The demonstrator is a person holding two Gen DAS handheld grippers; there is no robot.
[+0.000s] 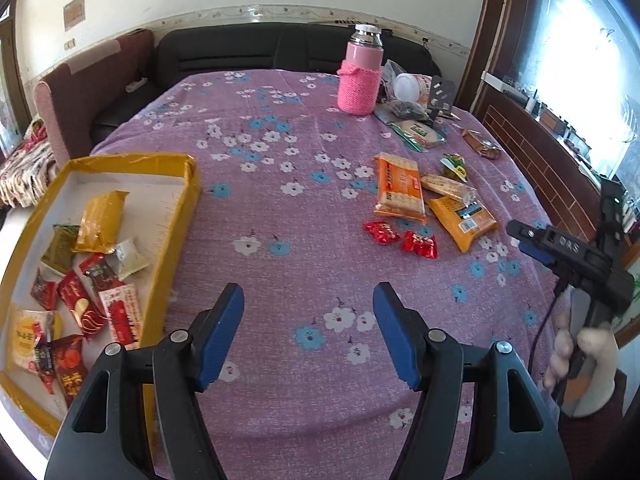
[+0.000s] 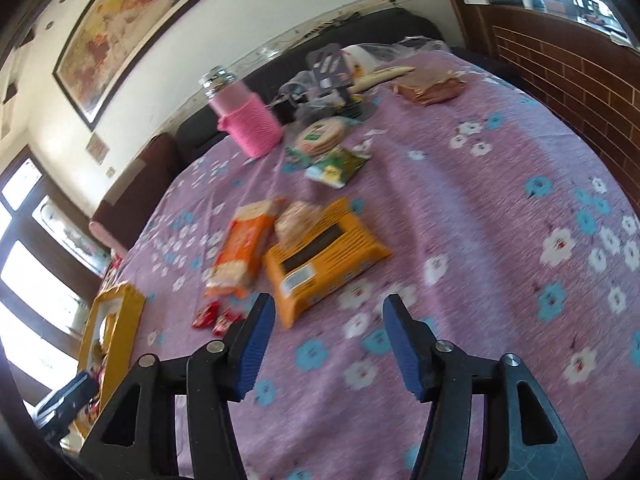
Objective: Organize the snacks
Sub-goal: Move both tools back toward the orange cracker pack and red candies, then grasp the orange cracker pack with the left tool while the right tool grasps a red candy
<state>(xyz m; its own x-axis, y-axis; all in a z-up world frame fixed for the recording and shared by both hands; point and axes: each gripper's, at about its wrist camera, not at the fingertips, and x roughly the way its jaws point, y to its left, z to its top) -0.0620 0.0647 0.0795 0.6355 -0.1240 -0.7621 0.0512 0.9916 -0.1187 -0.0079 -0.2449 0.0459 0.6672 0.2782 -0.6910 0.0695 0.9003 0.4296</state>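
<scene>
Purple flowered cloth (image 1: 280,216) covers the counter under both my tongs. My left tongs (image 1: 308,292) hang released and empty near the front edge, just beside the shallow yellow cardboard tray (image 1: 188,184) at the left edge, which holds several snack packets. My right tongs (image 2: 328,304) are spread and empty too, near the orange cracker pack (image 2: 240,248) and the yellow ridged wafer packet (image 2: 320,256) toward the right edge.

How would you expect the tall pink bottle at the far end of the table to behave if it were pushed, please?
The pink bottle stands upright, tall and narrow, so a high push could tip it. Its knitted sleeve probably grips the tablecloth, resisting sliding.
</scene>
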